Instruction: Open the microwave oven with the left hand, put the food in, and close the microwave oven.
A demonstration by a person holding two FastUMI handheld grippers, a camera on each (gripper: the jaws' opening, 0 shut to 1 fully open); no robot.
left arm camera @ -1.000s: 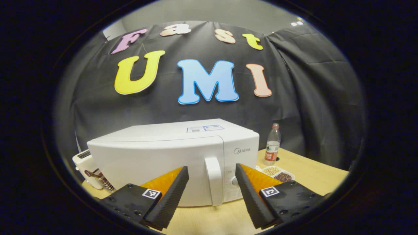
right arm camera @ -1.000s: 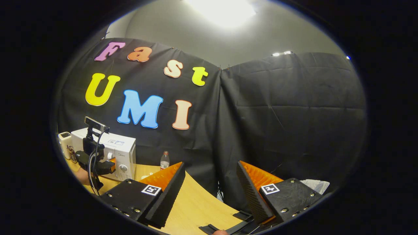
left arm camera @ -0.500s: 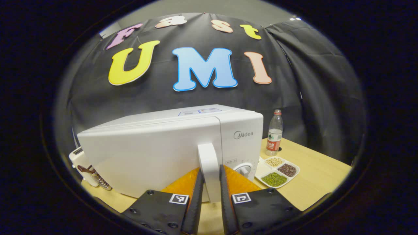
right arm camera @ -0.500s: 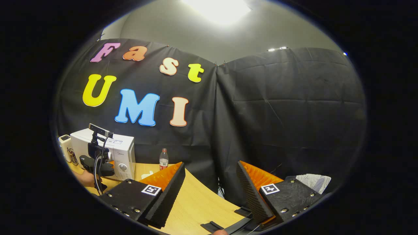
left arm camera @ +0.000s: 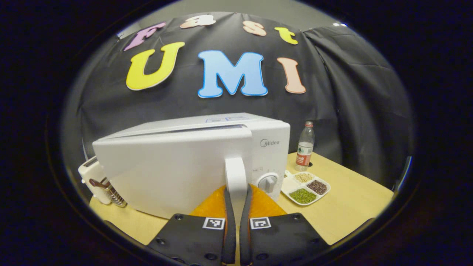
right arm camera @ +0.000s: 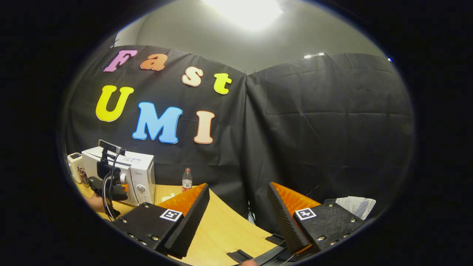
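Water bottle point(left arm camera: 305, 149) and white toaster point(left arm camera: 93, 180) stand on the wooden table point(left arm camera: 354, 199)

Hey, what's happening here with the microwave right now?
A person is working with a tool in each hand. The left tool is shut on the white handle of the microwave, and the door looks cracked open along its top edge. The food tray sits on the table beside the microwave, next to a bottle. The right tool hangs open, off to the side, holding nothing.

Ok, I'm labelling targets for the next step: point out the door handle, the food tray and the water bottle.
door handle point(left arm camera: 235, 173), left gripper view, mid bar
food tray point(left arm camera: 289, 185), left gripper view, bare white compartment
water bottle point(left arm camera: 305, 147), left gripper view, body
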